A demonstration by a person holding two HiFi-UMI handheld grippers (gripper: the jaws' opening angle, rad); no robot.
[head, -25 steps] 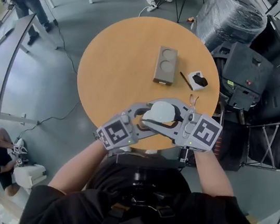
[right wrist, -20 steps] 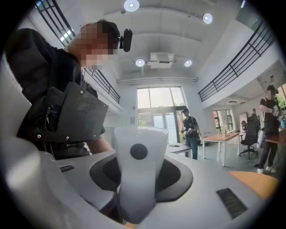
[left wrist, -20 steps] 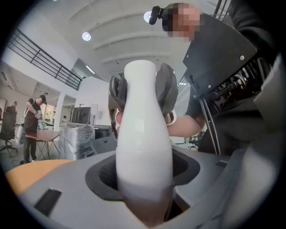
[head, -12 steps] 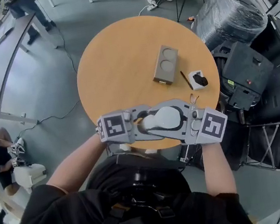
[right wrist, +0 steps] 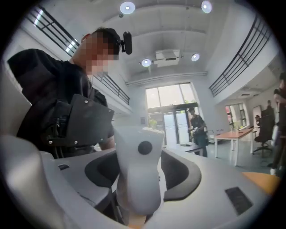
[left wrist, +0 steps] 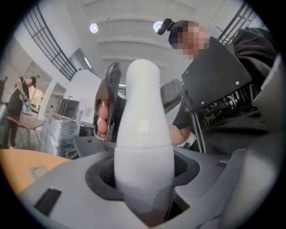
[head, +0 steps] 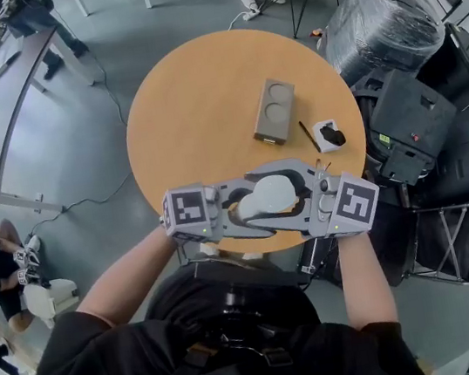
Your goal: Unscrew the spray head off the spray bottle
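I hold a white spray bottle [head: 269,194] in the air over the near edge of the round wooden table [head: 203,99]. My left gripper [head: 239,206] comes in from the left and is shut on the bottle's body [left wrist: 143,134], which sits tight between its pads [left wrist: 100,176]. My right gripper [head: 264,197] comes in from the right. Its jaws have just been opening and stand around the spray head [right wrist: 138,174] without pressing on it. The head's dark nozzle dot [right wrist: 144,147] faces the camera.
A grey block with two round hollows [head: 274,111], a black pen [head: 308,135] and a small white and black object [head: 328,135] lie on the table's right half. Black cases [head: 410,123] and a wrapped bundle [head: 380,22] stand at the right.
Both grippers have swung into one level line across the table's near edge. The right gripper's fingers now stand wider around the bottle than before.
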